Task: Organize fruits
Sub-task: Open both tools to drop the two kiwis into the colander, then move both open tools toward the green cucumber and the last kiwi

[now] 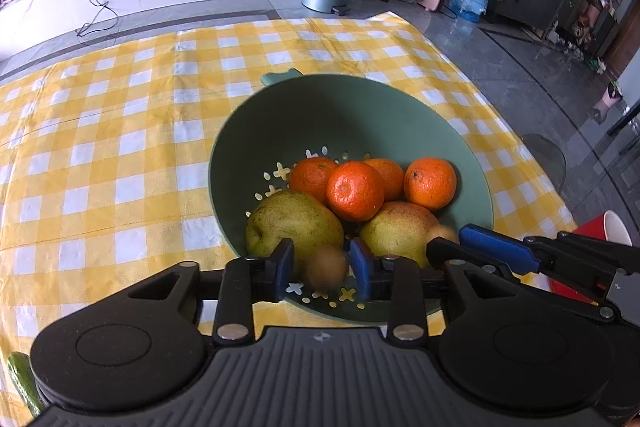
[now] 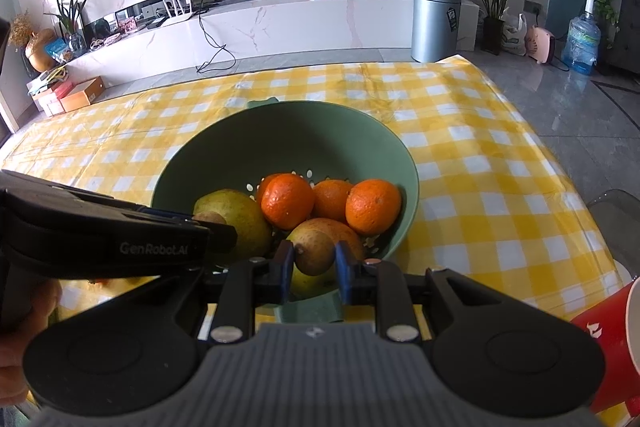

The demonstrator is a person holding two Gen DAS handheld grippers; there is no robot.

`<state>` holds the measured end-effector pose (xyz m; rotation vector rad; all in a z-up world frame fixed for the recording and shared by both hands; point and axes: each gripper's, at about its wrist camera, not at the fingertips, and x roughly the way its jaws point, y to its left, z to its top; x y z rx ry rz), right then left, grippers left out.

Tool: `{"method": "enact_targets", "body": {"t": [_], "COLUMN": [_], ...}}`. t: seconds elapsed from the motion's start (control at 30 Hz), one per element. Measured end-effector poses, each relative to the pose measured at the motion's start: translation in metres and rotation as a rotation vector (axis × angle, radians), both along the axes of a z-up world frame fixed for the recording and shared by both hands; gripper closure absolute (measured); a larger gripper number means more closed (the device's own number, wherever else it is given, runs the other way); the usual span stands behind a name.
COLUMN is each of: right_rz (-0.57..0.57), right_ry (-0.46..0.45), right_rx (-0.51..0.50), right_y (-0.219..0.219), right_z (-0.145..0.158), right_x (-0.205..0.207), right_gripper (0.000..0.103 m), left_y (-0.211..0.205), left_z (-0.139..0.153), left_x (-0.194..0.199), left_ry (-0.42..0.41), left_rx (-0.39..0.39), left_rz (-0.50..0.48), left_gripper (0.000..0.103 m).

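Both tongs sit over the green colander [image 2: 372,147] on the checked bench [image 1: 120,131], already loaded with oranges [image 1: 354,191] and pears [image 1: 292,225]. The left tongs [image 1: 323,267] are spread, with a blurry kiwi [image 1: 326,269] loose between the pads, so I'd say it's mid-drop. The right tongs [image 2: 314,263] pinch a second kiwi [image 2: 314,257] just above the pears. Next move, I reckon: let that one go gently so nothing rolls out.

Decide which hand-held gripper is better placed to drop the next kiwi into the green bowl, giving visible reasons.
Right. The right hand-held gripper is shut on a kiwi over the green bowl; the left hand-held gripper stands open, its blurred kiwi loose between the pads.
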<state>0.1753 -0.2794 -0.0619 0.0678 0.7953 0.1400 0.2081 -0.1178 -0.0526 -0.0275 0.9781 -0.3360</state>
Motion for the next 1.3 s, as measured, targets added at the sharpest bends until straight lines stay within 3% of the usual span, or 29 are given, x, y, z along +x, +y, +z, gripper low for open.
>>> {"method": "enact_targets", "body": {"t": [0.13,0.3,0.43,0.73,1.07,1.17,1.3], "right_rz": [-0.013,-0.027,-0.027,-0.048,-0.053,-0.054,-0.033], "right_ry": [-0.019,-0.046,-0.083,-0.185,-0.215,-0.207,-0.208], "right_rx": [0.029,0.031,0.024,0.005,0.105,0.141,0.173], "right_y": [-0.005,-0.005,-0.004,0.0,0.016,0.022,0.034], "right_z": [0.002,0.004,0.008,0.019,0.022,0.021,0.018], "right_x": [-0.004,-0.008,-0.013,-0.031,-0.058,-0.064,-0.071], "right_gripper": [0.082,0.066,0.065,0.039,0.037,0.037,0.037], "left_y": [0.006,0.013,0.018,0.033,0.068,0.083,0.111], "left_z": [0.006,0.016,0.027,0.039,0.045,0.043,0.035], "left_x": [-0.002,-0.008,-0.017,-0.044,-0.068,-0.071,-0.073], "left_ry": [-0.008,-0.036,-0.067,-0.07,-0.012,0.018,0.071], "left_rx": [-0.026,-0.048,-0.038,0.021,0.09,0.124,0.105], "left_rz": [0.019,0.039,0.053,0.072,0.127,0.185,0.294], "left_gripper": [0.055,0.053,0.053,0.05,0.045,0.045,0.043]}}
